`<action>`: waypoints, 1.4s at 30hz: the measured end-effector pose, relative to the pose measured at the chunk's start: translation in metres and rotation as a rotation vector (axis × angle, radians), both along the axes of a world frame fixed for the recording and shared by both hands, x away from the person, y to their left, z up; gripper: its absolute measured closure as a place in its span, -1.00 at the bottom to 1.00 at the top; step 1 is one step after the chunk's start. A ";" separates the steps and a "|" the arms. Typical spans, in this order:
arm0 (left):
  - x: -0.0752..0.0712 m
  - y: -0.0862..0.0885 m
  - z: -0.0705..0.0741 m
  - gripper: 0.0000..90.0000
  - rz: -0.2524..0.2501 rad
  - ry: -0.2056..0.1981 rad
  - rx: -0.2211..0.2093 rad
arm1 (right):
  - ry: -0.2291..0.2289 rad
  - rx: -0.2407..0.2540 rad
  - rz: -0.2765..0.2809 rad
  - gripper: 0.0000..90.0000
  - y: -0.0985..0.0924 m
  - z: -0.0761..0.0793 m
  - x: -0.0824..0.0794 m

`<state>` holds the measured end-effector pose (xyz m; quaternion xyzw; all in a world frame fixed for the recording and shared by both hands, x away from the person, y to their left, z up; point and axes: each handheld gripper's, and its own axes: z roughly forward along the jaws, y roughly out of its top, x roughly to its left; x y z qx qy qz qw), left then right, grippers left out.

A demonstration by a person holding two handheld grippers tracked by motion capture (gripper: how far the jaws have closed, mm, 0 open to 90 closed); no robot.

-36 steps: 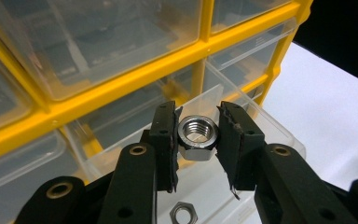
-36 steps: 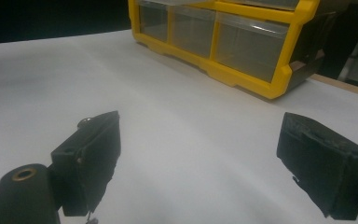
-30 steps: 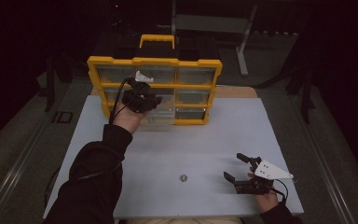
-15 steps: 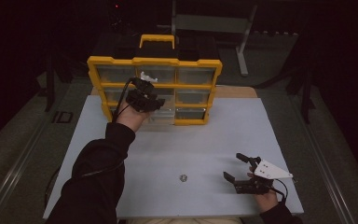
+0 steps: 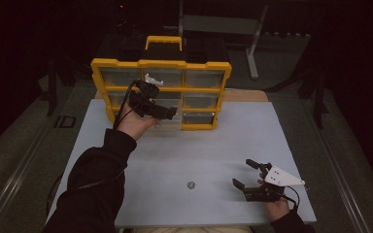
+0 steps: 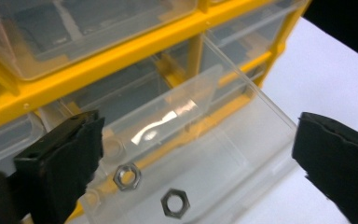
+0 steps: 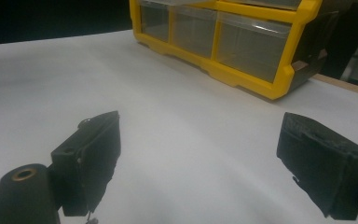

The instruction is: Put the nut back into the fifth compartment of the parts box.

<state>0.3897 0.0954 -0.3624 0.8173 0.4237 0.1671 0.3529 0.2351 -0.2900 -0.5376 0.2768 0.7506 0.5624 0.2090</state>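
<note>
left tongs (image 6: pixel 196 154) had just been opening, empty, over two nuts (image 6: pixel 127 177) in the pulled-out drawer (image 6: pixel 242 154); right tongs (image 5: pixel 252 180) stood open, empty.

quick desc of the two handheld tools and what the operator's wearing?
Both tools are black with two blocky, rough-edged jaws. The left tool trails a black cable and has a white piece on top; the right tool carries a pale three-cornered plate and a thin cable. Dark long sleeves.
</note>
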 end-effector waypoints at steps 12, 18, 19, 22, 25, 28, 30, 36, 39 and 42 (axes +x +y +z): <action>-0.034 0.012 0.000 -1.00 -0.071 -0.024 -0.026 | -0.001 -0.001 0.001 -0.70 0.001 0.000 0.000; -0.055 0.017 -0.004 -1.00 -0.108 -0.046 -0.045 | 0.001 -0.001 0.000 -0.70 0.001 0.000 0.000; -0.057 0.017 -0.004 -1.00 -0.117 -0.046 -0.048 | -0.002 -0.002 0.001 -0.70 0.001 0.000 0.000; -0.067 0.015 -0.009 -1.00 -0.143 -0.043 -0.058 | -0.002 -0.002 0.002 -0.70 0.001 0.000 0.000; -0.075 0.012 -0.015 -1.00 -0.166 -0.038 -0.058 | -0.002 0.001 0.002 -0.70 0.001 0.001 0.000; -0.081 0.010 -0.022 -1.00 -0.185 -0.035 -0.059 | -0.001 0.000 0.002 -0.70 0.001 0.001 0.000; -0.084 0.007 -0.027 -1.00 -0.198 -0.031 -0.060 | 0.000 -0.001 0.003 -0.70 0.001 0.000 0.000; -0.094 0.000 -0.043 -1.00 -0.245 -0.025 -0.066 | -0.002 0.000 0.003 -0.70 0.001 0.000 0.000; -0.099 -0.005 -0.052 -1.00 -0.264 -0.022 -0.077 | -0.002 -0.002 0.004 -0.70 0.001 0.001 0.000; -0.104 -0.009 -0.061 -1.00 -0.281 -0.011 -0.065 | -0.001 -0.002 0.004 -0.70 0.001 0.001 0.000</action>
